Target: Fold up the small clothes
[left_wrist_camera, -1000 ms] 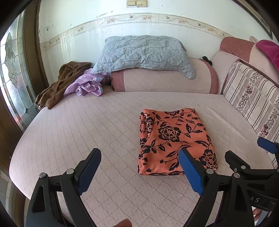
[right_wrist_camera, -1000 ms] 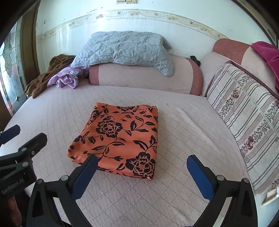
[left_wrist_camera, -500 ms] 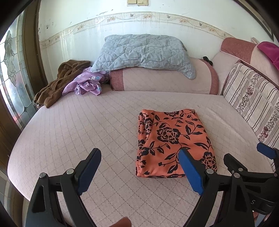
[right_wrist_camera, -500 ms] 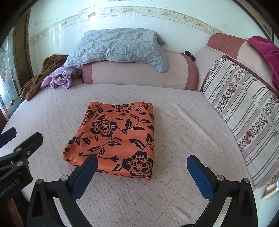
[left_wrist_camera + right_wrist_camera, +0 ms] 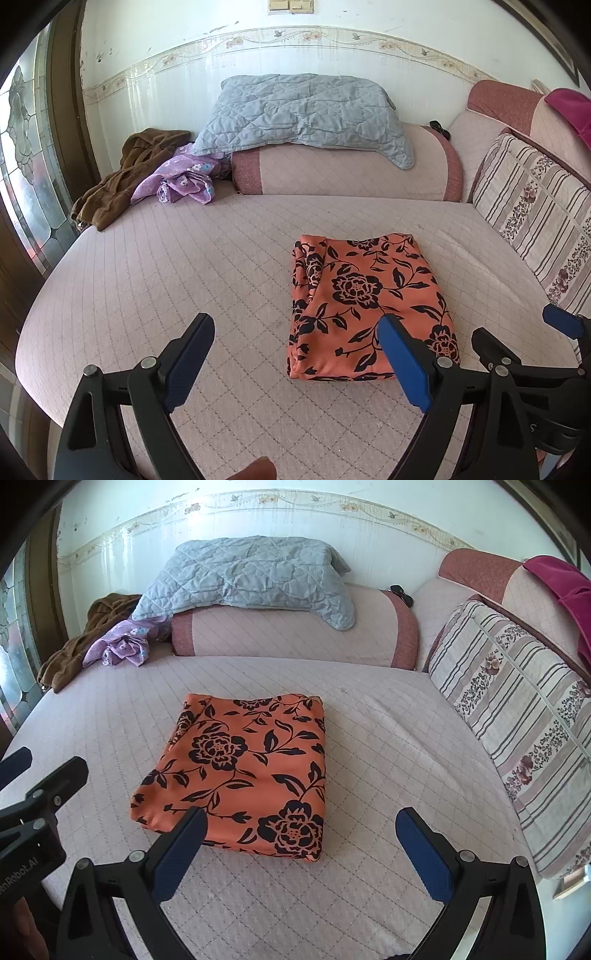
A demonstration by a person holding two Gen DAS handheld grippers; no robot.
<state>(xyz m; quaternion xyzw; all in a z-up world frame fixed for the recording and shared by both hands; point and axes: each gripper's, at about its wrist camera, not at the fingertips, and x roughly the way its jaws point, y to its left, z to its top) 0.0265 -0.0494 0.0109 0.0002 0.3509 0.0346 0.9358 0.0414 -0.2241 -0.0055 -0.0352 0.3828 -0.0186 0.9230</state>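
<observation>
An orange cloth with black flowers [image 5: 364, 302] [image 5: 247, 771] lies folded into a flat rectangle on the pink quilted bed [image 5: 184, 266] [image 5: 388, 738]. My left gripper [image 5: 295, 347] hovers open above the bed's near edge, the cloth's near-left corner ahead between its blue pads, untouched. My right gripper [image 5: 299, 838] is open too, held above the cloth's near-right corner with nothing between its fingers. Each gripper shows at the edge of the other's view: the right gripper [image 5: 524, 343] and the left gripper [image 5: 33, 779].
A crumpled purple garment [image 5: 181, 181] and a brown one [image 5: 122, 177] lie at the far left of the bed. A grey quilted pillow [image 5: 306, 110] rests on a pink bolster [image 5: 343, 173]. A striped cushion [image 5: 517, 716] lines the right side. A glass door [image 5: 26, 155] stands left.
Both views have drawn back a little from the bed, so the folded cloth sits slightly farther from the fingers. Nothing was gripped or released.
</observation>
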